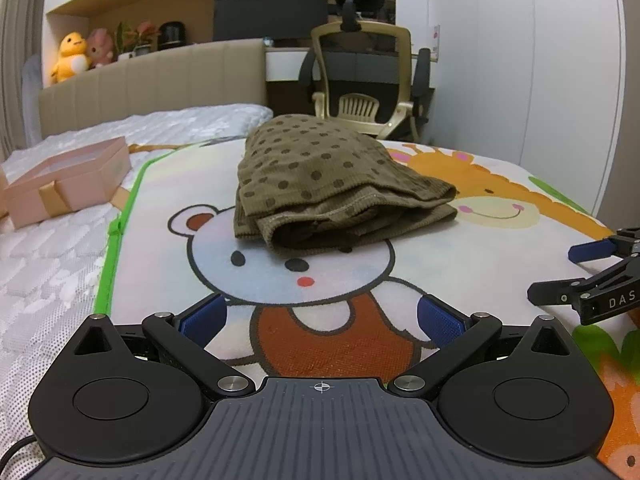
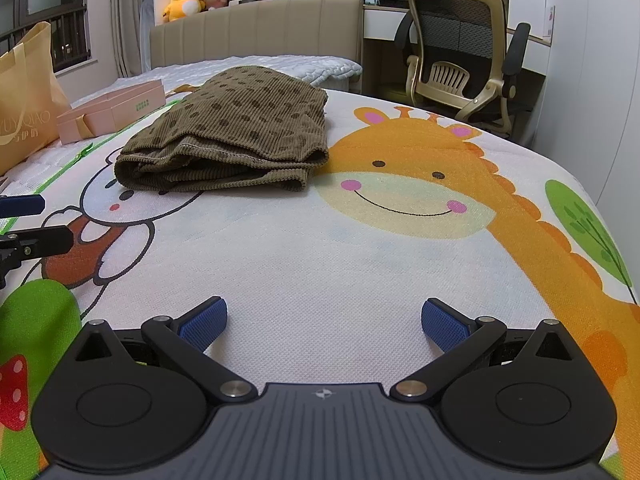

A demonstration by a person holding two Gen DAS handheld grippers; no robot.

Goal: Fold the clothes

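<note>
Left wrist view: left hand-held gripper [image 1: 321, 317] wide open, nothing held, low over the cartoon mat [image 1: 400, 264]. Folded brown dotted garment [image 1: 336, 188] at frame centre, on the bear's head.
Right wrist view: right hand-held gripper [image 2: 324, 320] wide open, empty. Garment [image 2: 236, 128] upper left, beside the giraffe print; pink box [image 2: 116, 110] behind it.

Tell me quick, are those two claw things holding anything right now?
Left gripper: open, holding nothing.
Right gripper: open, holding nothing.
The folded brown dotted corduroy garment lies untouched ahead.
</note>
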